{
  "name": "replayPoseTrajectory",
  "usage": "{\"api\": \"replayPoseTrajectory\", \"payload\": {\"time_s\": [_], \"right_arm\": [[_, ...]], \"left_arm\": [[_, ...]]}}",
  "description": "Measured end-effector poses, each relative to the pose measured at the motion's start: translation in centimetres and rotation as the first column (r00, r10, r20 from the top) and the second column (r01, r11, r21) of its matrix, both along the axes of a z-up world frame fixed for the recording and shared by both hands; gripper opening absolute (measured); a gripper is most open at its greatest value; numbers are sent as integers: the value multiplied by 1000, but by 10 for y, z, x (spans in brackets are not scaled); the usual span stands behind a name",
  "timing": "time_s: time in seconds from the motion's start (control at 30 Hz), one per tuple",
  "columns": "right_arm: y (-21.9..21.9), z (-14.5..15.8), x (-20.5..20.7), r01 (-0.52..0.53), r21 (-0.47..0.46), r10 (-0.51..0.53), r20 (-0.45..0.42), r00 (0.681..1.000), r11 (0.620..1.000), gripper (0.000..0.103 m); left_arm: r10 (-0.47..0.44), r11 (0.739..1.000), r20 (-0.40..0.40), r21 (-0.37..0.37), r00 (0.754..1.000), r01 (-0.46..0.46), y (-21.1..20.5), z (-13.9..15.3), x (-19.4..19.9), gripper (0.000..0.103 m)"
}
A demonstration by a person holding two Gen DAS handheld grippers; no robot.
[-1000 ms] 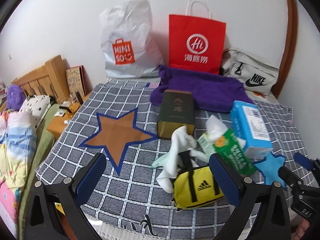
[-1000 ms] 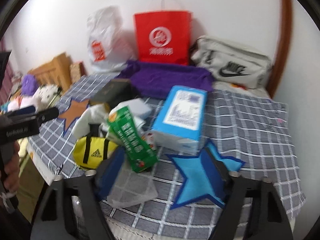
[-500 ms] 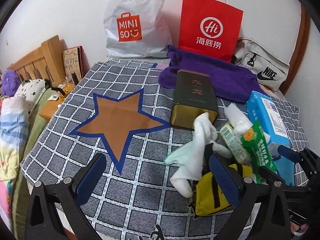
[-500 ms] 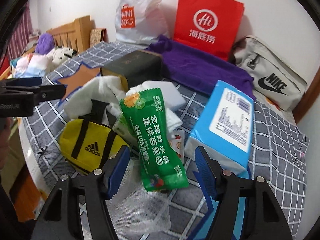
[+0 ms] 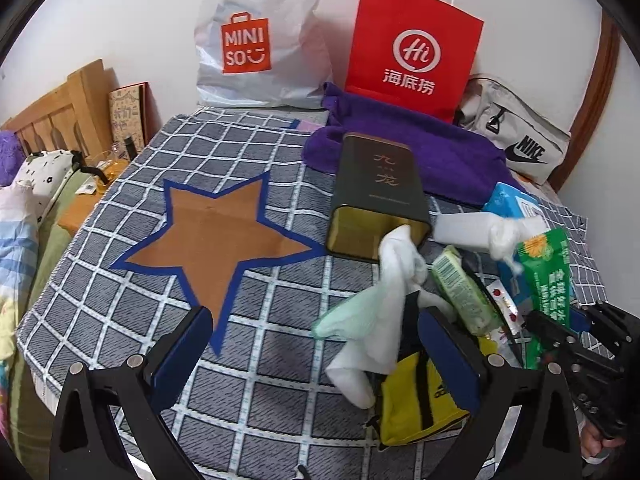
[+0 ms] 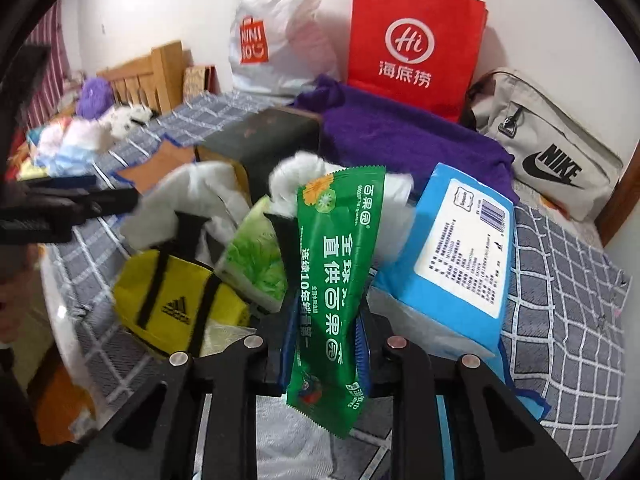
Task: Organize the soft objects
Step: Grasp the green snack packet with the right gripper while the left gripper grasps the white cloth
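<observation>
Right tongs (image 6: 324,344), at lower centre of the right wrist view, are closing on the green packet (image 6: 332,280), whose long axis runs up the frame between the pads. Left tongs (image 5: 316,356) stand spread, empty, beside the yellow pouch (image 5: 416,396) on the checked surface (image 5: 256,392).

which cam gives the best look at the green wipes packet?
Right wrist. The green wipes packet fills the centre between the closing right gripper pads, its print readable. The left wrist view shows it only at the right edge, small and partly hidden.
</observation>
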State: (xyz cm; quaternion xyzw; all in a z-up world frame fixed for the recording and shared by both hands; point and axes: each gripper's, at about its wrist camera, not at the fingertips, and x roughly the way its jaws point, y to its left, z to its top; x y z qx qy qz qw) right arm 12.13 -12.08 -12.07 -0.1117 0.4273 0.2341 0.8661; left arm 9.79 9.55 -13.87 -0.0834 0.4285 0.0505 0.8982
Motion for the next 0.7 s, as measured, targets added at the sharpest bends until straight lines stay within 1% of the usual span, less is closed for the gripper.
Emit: {"api": "replayPoseTrajectory", "payload": {"time_s": [0.1,0.17,0.3,0.37,0.4,0.43,0.53,0.57,0.63,0.67,0.7], "right_arm": [[-10,8,-6,10,29,-10,1,1000,1000,24],[-18,9,-11,12,39,-11,-18,1000,999,24],[-34,10,-25,22,60,-19,-57,998,998,24],[-46,7,-29,39,72,-32,-92,995,997,24],[-50,4,-30,52,68,-44,-104,994,996,24],[-55,0,-30,71,58,-64,-115,991,996,24],[-67,-14,-31,109,32,-103,-155,983,994,24],[-69,-19,-30,117,26,-111,-172,979,993,24],[-74,-28,-29,127,13,-122,-196,973,992,24],[-75,-31,-28,134,9,-130,-206,970,991,24],[-76,-33,-27,137,7,-132,-216,967,991,24]], "left_arm": [[-14,1000,5,1,1000,14,-7,-1,4,101],[-25,1000,3,-1,1000,25,-12,-2,8,100],[-55,998,-4,27,998,55,-25,-4,20,98],[-69,997,-7,35,998,69,-30,-6,25,97],[-78,996,-10,37,997,78,-33,-7,29,94],[-83,996,-14,38,996,83,-35,-8,32,92],[-95,995,-30,33,995,96,-39,-12,41,89],[-102,994,-31,24,994,103,-40,-14,43,87],[-109,994,-45,-2,993,109,-39,-17,48,73],[-113,993,-55,-21,992,112,-39,-19,51,69],[-117,993,-64,-39,991,115,-39,-21,54,61]]}}
